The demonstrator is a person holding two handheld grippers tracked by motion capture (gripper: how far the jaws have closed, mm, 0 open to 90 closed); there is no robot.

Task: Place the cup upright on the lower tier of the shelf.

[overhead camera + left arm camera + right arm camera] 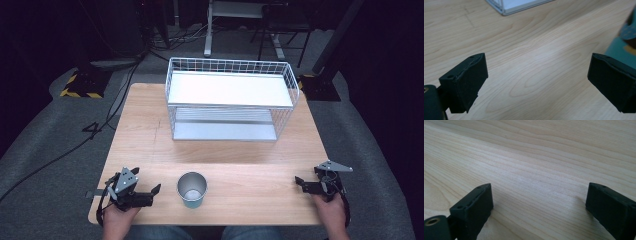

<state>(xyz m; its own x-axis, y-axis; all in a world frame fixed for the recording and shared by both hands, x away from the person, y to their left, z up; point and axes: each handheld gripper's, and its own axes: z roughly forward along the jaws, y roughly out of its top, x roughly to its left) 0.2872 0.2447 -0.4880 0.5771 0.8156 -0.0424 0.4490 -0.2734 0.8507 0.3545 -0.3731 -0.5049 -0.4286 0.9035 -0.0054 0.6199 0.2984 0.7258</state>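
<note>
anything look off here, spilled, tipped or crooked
Nothing stands out. The teal cup with the metal inside stands upright near the table's front edge, with no spill on the wooden table. The white wire two-shelf rack sits square at the back.

No readable text or signs.

Light wooden table (145, 130), my view from above.
I see a teal cup (192, 189) near my edge, and a white wire rack (230, 100) far back.
</note>
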